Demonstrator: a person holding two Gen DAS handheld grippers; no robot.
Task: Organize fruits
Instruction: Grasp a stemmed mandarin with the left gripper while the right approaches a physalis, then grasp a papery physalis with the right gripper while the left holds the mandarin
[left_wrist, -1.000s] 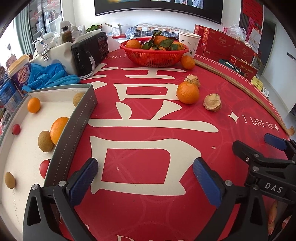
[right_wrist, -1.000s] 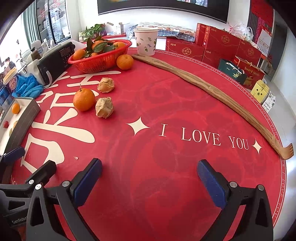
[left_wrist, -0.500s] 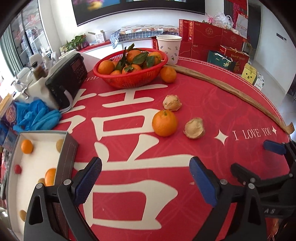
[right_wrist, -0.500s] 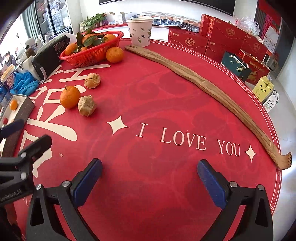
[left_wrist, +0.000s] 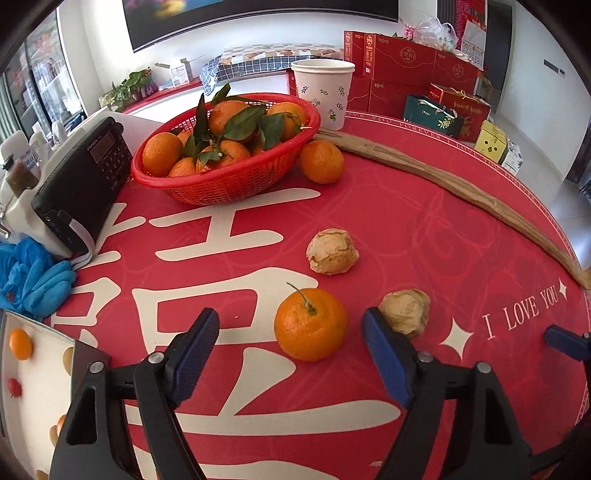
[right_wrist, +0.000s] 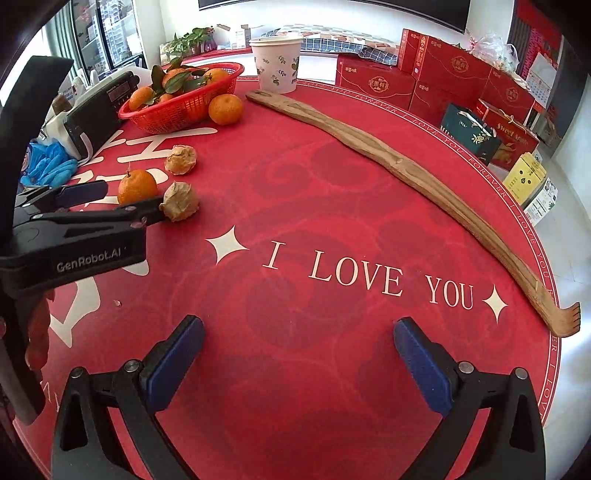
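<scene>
An orange with a short stem (left_wrist: 310, 325) lies on the red tablecloth (left_wrist: 424, 236). My left gripper (left_wrist: 286, 330) reaches around it, its jaws closing, with a gap left between the blue pads and the orange. From the right wrist view the left gripper (right_wrist: 125, 201) straddles that same orange (right_wrist: 136, 186). Two dry brown husks (left_wrist: 332, 251) (left_wrist: 404, 312) lie just beyond it. A red basket (left_wrist: 225, 184) full of leafy oranges stands farther back, with a loose orange (left_wrist: 321, 160) beside it. My right gripper (right_wrist: 297, 332) is open over bare cloth.
A grey-rimmed white tray (left_wrist: 90, 354) with several small fruits sits at the lower left. A black radio (left_wrist: 85, 173) and blue gloves (left_wrist: 37, 280) are left of the basket. A paper cup (left_wrist: 323, 94), a long wooden back scratcher (left_wrist: 443, 184) and red gift boxes (left_wrist: 399, 70) line the far side.
My left gripper has travelled from beside the tray to the stemmed orange, and its jaws have narrowed around it. The right gripper has barely shifted.
</scene>
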